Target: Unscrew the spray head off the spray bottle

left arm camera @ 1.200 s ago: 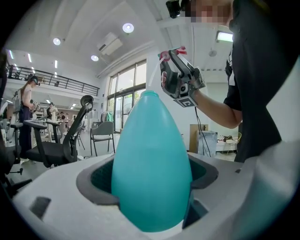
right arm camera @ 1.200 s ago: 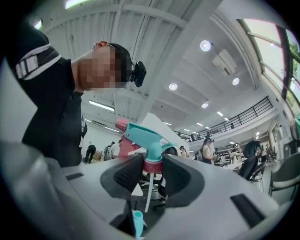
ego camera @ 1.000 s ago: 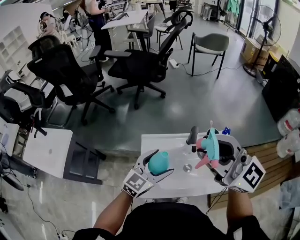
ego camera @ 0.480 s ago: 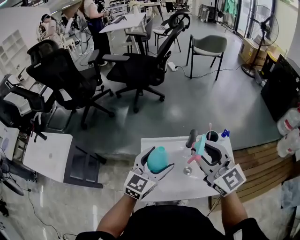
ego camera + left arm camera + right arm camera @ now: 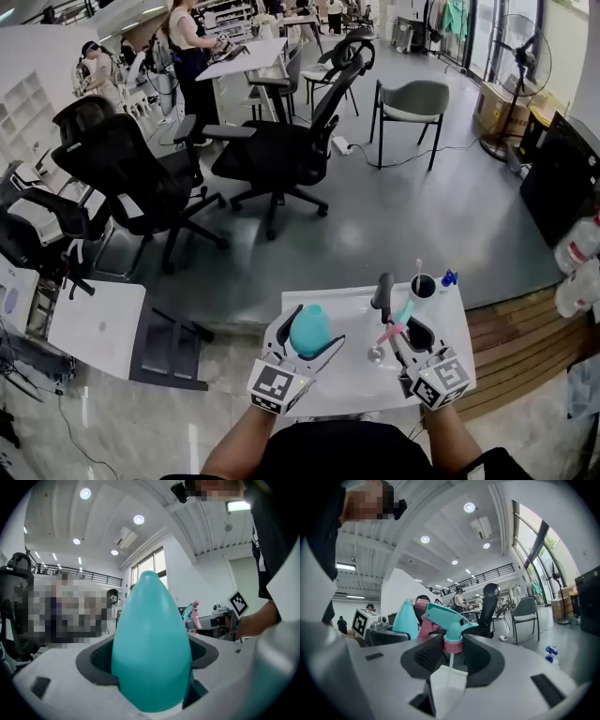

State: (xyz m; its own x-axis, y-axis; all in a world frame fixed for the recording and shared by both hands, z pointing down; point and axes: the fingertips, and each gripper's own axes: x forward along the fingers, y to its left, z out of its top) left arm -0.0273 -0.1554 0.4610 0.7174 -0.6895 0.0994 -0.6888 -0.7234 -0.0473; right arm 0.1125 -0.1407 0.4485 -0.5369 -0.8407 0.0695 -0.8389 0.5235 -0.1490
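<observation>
Head is off: the right gripper grips its collar, clear of the bottle (neck bare) clamped in the left gripper. Only setting down seems left.

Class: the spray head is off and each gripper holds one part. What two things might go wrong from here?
1. The right gripper pinches the spray head only at its pink collar; it might slip, and the dip tube may drip on the table.
2. The bottle in the left gripper is uncapped; tilting might spill any contents.
</observation>
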